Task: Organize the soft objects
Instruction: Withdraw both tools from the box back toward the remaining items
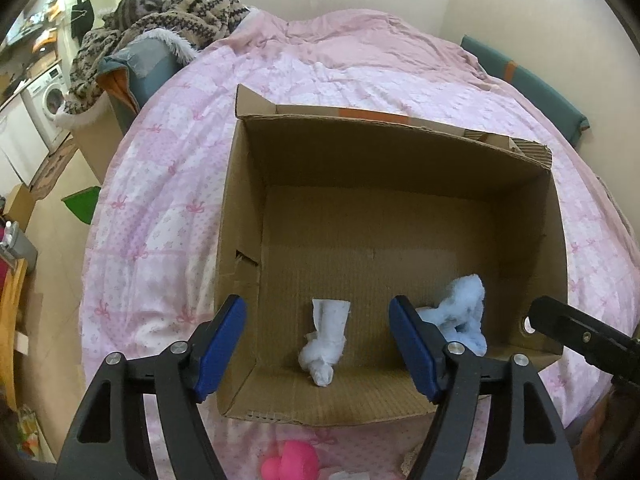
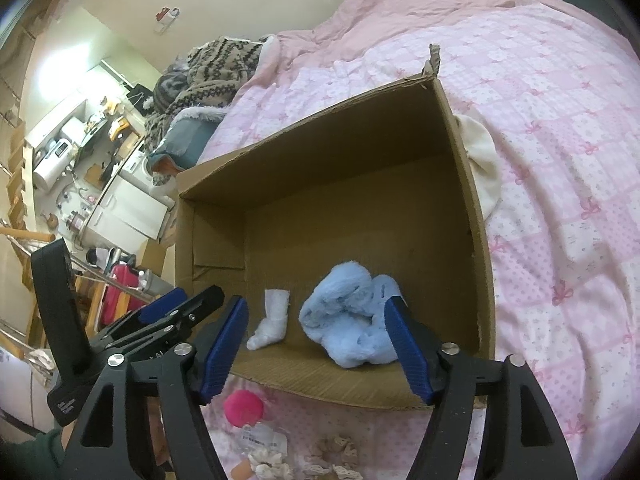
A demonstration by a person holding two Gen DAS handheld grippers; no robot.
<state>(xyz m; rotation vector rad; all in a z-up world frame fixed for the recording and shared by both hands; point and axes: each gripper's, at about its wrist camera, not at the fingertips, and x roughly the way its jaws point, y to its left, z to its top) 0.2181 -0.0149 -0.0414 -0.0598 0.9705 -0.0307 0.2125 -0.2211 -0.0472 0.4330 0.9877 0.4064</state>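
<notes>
An open cardboard box [image 1: 380, 160] [image 2: 320, 160] stands on a pink bedspread [image 1: 160, 208]. On its floor near the front wall lies a white knotted cloth [image 1: 326, 344] [image 2: 272, 322]. To its right is a fluffy light-blue cloth [image 1: 464, 308] [image 2: 348, 328]. My left gripper [image 1: 317, 305] hovers open over the box's near edge, with the white cloth below the gap and untouched by the pads. My right gripper [image 2: 317, 305] is open too, above the blue cloth, its blue pads clear of it. Neither gripper holds anything.
A bright pink toy [image 1: 290, 462] [image 2: 243, 408] lies on the bed in front of the box, beside lacy scrunchies [image 2: 332, 454]. A cream cloth [image 2: 484, 168] rests against the box's right wall. A patterned blanket [image 1: 180, 4] is heaped at the bed's far left.
</notes>
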